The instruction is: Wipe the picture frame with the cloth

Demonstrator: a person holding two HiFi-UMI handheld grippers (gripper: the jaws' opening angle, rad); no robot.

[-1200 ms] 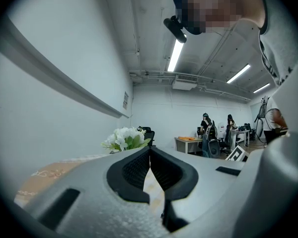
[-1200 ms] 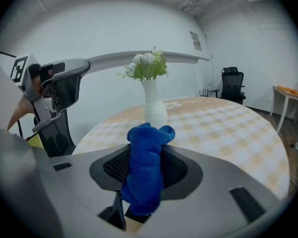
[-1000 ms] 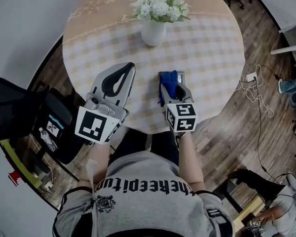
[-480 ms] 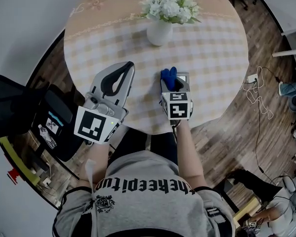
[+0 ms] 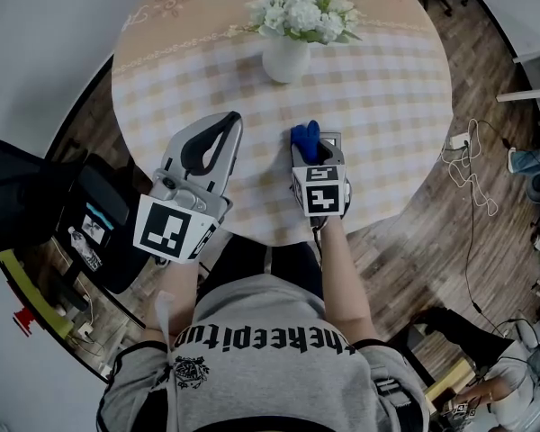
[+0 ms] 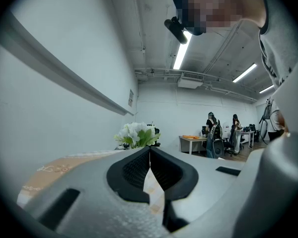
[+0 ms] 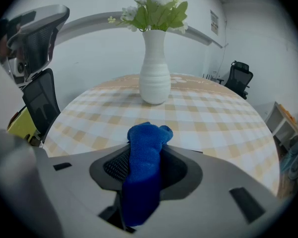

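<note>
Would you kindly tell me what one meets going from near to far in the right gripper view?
right gripper, shut on the blue cloth → checked table → white vase with flowers → wall

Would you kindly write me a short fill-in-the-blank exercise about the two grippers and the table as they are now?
1. The right gripper is shut on a cloth coloured ____.
2. The white vase holds ____.
3. The left gripper has its jaws together with ____ between them.
4. The table top is ____ in shape.
Missing words: blue; flowers; nothing; round.
</note>
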